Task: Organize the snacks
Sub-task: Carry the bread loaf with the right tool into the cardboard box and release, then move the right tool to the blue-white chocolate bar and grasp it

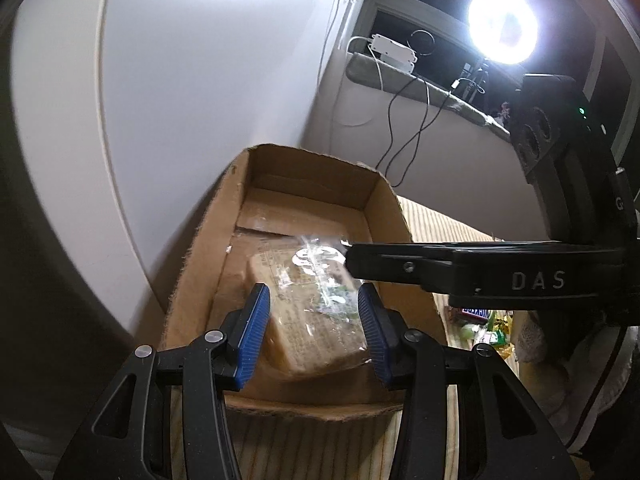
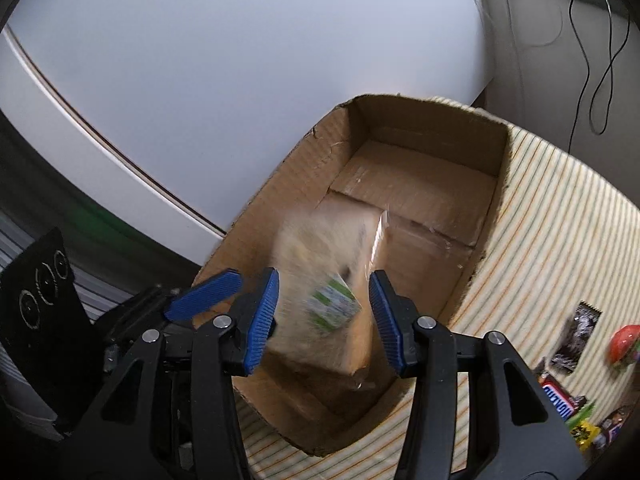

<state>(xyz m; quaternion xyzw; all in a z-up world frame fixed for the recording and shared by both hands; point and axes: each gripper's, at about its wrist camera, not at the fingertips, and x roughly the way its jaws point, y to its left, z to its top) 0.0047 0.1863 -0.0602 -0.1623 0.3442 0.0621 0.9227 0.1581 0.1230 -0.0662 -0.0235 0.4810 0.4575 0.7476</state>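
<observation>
A tan snack package [image 1: 316,312] in clear wrap with a green label lies tilted inside an open cardboard box [image 1: 200,260]. My left gripper [image 1: 314,292] has its blue pads against the package's two sides. My right gripper [image 1: 354,262] reaches in from the right, its tip at the wrap's top. In the right wrist view the package [image 2: 316,248] is blurred and sits loose between the pads of my right gripper [image 2: 326,276], over the box [image 2: 280,184]. One pad [image 2: 204,296] of the left gripper shows at the box's left wall.
The box stands on a striped cloth [image 2: 560,220] beside a white wall. Loose snacks lie to the right: a Snickers bar [image 2: 560,400], a black packet [image 2: 578,338] and a red item [image 2: 626,346]. A bright lamp [image 1: 502,20] and hanging cables [image 1: 404,132] are behind.
</observation>
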